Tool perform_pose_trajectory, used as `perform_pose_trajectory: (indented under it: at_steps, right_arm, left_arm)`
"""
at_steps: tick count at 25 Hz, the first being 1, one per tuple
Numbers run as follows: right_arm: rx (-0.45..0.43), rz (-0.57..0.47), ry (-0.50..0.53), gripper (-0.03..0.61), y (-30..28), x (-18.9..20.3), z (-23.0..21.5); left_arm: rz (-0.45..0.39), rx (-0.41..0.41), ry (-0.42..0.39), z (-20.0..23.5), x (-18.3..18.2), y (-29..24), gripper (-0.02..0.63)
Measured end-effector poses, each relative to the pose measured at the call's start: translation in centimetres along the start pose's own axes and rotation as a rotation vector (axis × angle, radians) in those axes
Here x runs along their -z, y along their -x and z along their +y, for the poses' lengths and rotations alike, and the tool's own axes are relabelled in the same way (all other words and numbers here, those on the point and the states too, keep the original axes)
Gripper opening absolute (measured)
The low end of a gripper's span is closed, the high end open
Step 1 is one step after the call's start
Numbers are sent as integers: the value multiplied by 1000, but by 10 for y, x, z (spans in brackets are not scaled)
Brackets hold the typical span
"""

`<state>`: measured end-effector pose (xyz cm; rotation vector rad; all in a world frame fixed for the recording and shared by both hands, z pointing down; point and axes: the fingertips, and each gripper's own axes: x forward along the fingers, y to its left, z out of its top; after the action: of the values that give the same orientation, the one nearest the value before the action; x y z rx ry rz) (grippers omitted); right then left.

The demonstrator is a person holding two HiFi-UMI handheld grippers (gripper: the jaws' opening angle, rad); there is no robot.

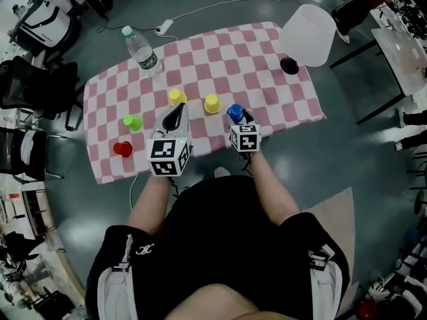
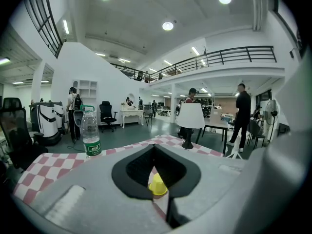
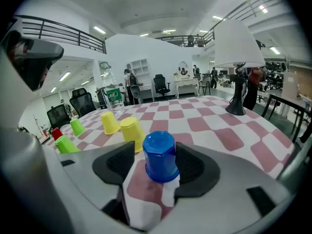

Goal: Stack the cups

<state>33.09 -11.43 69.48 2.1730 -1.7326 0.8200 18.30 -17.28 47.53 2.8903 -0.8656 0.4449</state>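
Blue cup stood inverted on the checkered tablecloth, between the right gripper's parted jaws, not visibly pinched. Judgement: close squarely on its sides, lift straight, then lower over the nearest yellow cup. Left gripper: jaws together, empty.

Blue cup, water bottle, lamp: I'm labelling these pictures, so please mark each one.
Blue cup (image 3: 160, 155): right gripper view, on its side wall.
Water bottle (image 1: 141, 48): head view, on its clear body.
Lamp (image 1: 308, 33): head view, on its white shade.
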Motion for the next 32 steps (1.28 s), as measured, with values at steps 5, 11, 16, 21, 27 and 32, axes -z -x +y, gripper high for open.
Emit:
perform_pose_trajectory:
  at_steps: [5, 11, 16, 21, 27, 32]
  right_arm:
    - [35, 22, 63, 237, -9, 3, -2]
    - [63, 0, 95, 212, -7, -5, -2]
    - [74, -37, 86, 210, 8, -20, 2]
    - [67, -52, 134, 210, 29, -36, 17]
    - [35, -91, 133, 209, 54, -48, 52]
    - [-11, -106, 132, 209, 62, -49, 90]
  left_arm:
    - [1, -23, 7, 9, 1, 2, 15]
    - [-8, -34, 12, 16, 0, 7, 15]
    - [-9, -23, 18, 18, 3, 11, 15]
    - [-13, -4, 25, 21, 5, 20, 15]
    - [-16, 10, 36, 31, 11, 42, 15]
    - [-13, -8, 50, 52, 19, 67, 15]
